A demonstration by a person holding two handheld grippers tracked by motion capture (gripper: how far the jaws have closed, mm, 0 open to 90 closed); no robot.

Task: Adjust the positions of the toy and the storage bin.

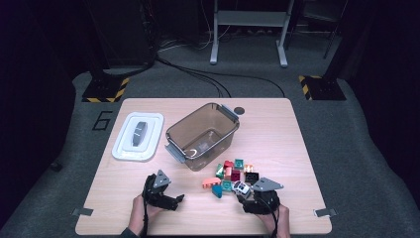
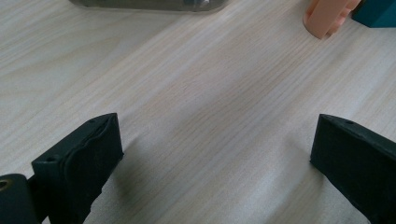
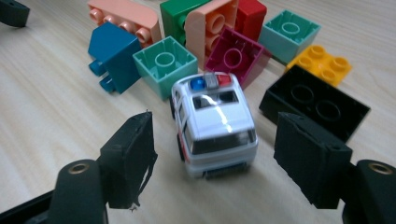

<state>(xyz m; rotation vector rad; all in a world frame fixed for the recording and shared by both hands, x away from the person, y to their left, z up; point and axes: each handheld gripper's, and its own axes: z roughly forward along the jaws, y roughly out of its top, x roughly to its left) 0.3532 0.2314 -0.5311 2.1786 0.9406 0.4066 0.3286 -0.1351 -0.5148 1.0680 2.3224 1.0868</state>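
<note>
Straddling a white toy police car [image 3: 212, 123], the right gripper [image 3: 215, 154] has its jaws spread to either side of the car's rear end, with a clear gap on both sides, so nothing is gripped. In the high view that gripper [image 1: 250, 194] sits at the near right of the tabletop [image 1: 148, 208], angled up and to the left toward the car [image 1: 241, 188], with the person's right hand [image 1: 270, 210] wrapped around its body and the forearm coming in from the near edge.

The car stands on its wheels at the near edge of a heap of toy bricks [image 1: 233, 174], its blue and red roof lights facing the far side. Just beyond it lie two mint green bricks, a blue one, a magenta one and a black one [image 3: 314, 105] to its right.

Over on the near left, the left gripper [image 1: 179, 199] lies low over the tabletop, pointing right toward the heap, held by the left hand [image 1: 143, 207]. Its jaws are wide apart over bare wood in the left gripper view. Farther off stand a clear smoky bin [image 1: 202, 135] and its white lid [image 1: 138, 137] at the left.
</note>
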